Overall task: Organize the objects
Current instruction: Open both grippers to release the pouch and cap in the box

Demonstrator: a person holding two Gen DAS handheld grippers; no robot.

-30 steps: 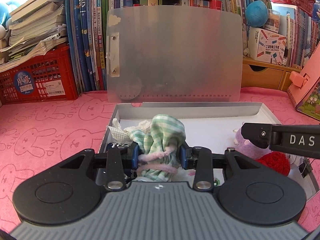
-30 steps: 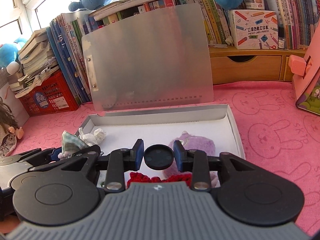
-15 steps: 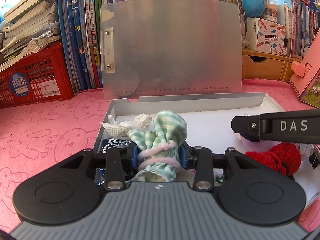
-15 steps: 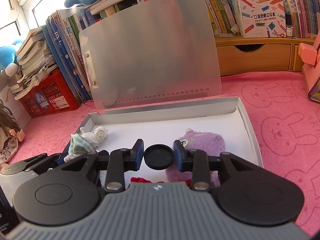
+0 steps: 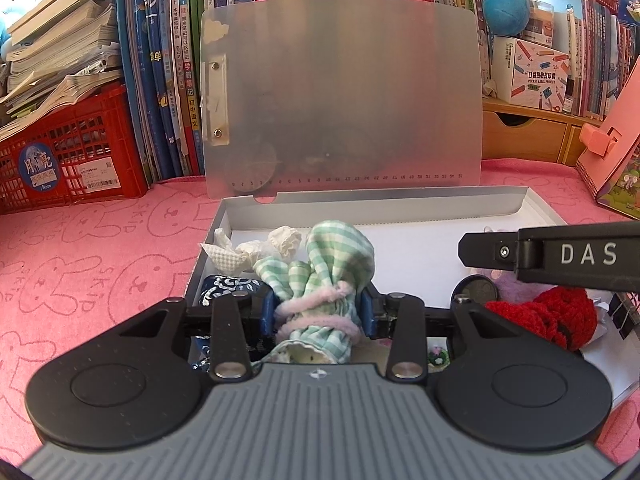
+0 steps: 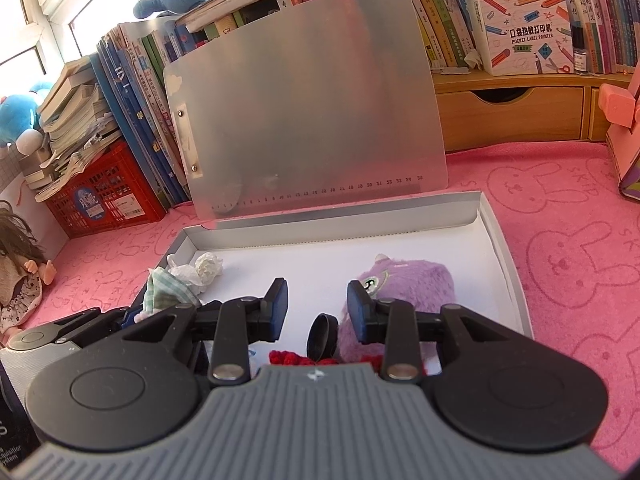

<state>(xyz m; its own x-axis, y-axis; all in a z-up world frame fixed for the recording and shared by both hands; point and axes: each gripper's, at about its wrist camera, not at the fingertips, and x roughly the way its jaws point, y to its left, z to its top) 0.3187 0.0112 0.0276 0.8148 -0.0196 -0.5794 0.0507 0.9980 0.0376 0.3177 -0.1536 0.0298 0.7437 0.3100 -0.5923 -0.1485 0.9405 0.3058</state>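
Note:
My left gripper (image 5: 318,312) is shut on a green checked cloth bundle (image 5: 332,268) tied with pink cord, held over the left end of the open white box (image 5: 400,204). My right gripper (image 6: 317,306) is open over the box; a small black round lid (image 6: 320,336) stands on edge below it, against the purple plush toy (image 6: 412,284) and red knitted item (image 6: 288,358). In the left wrist view the lid (image 5: 474,290) sits beside the red knit (image 5: 552,316), under the right gripper's finger (image 5: 552,256). The bundle (image 6: 164,292) also shows in the right wrist view.
Crumpled white tissues (image 5: 256,250) and a blue patterned cloth (image 5: 228,284) lie in the box's left end. The translucent lid (image 5: 340,96) stands upright behind. A red crate (image 5: 72,160), books, a wooden drawer unit (image 6: 512,112), a pink case (image 5: 612,160) and a doll (image 6: 20,280) surround the pink mat.
My right gripper has opened and let go of the black lid, which now rests in the box by the purple toy. My left gripper still holds the bundle, nearly unmoved.

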